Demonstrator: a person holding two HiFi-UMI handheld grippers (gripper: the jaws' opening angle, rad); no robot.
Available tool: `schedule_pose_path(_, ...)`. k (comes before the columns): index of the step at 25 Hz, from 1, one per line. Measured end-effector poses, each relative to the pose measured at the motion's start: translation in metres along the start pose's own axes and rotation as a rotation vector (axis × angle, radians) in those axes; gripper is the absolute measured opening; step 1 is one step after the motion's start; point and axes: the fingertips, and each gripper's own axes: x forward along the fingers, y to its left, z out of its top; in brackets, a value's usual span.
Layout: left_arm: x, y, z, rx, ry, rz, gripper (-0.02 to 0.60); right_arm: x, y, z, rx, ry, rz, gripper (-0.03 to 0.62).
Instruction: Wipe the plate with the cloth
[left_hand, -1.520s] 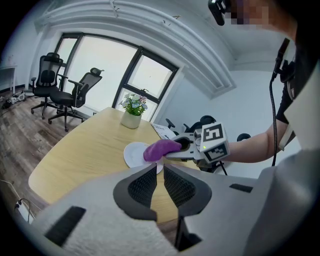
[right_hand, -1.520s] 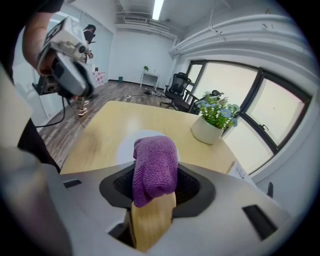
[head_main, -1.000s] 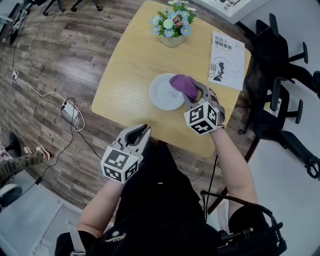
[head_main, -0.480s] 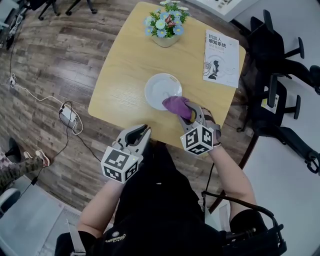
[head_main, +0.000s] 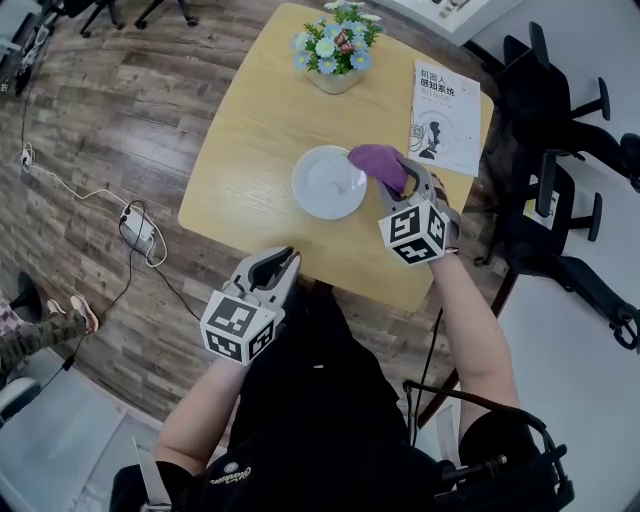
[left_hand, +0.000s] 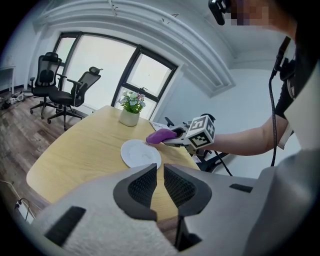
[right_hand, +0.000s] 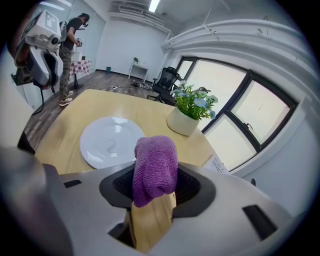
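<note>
A white plate (head_main: 322, 184) lies near the middle of the wooden table (head_main: 250, 140). My right gripper (head_main: 395, 178) is shut on a bunched purple cloth (head_main: 376, 160), which sits at the plate's far right rim. I cannot tell whether the cloth touches the plate. In the right gripper view the cloth (right_hand: 155, 165) bulges out between the jaws, and the plate (right_hand: 110, 142) lies ahead to the left. My left gripper (head_main: 284, 264) hangs off the table's near edge, shut and holding nothing. From the left gripper view (left_hand: 160, 180) the plate (left_hand: 140, 154) and the cloth (left_hand: 161, 136) show ahead.
A pot of flowers (head_main: 337, 48) stands at the table's far edge and a booklet (head_main: 445, 105) lies at the far right corner. Black office chairs (head_main: 560, 180) crowd the right side. A power strip with cables (head_main: 140, 225) lies on the floor at the left.
Half a second ago my right gripper had drawn the cloth to the plate's near right edge. It has now moved back away from me, to the far right rim. The left gripper stayed still.
</note>
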Motion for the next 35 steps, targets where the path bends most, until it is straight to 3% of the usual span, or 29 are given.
schedule_pose_path(12, -0.002, 0.000, -0.004, -0.002, 0.006, -0.004, 0.046, 0.008, 0.023, -0.009, -0.086, 0.028, 0.042, 0.164)
schedule_pose_path(35, -0.004, -0.013, -0.007, 0.017, 0.001, -0.013, 0.046, -0.038, 0.103, -0.035, -0.121, 0.025, 0.188, 0.165)
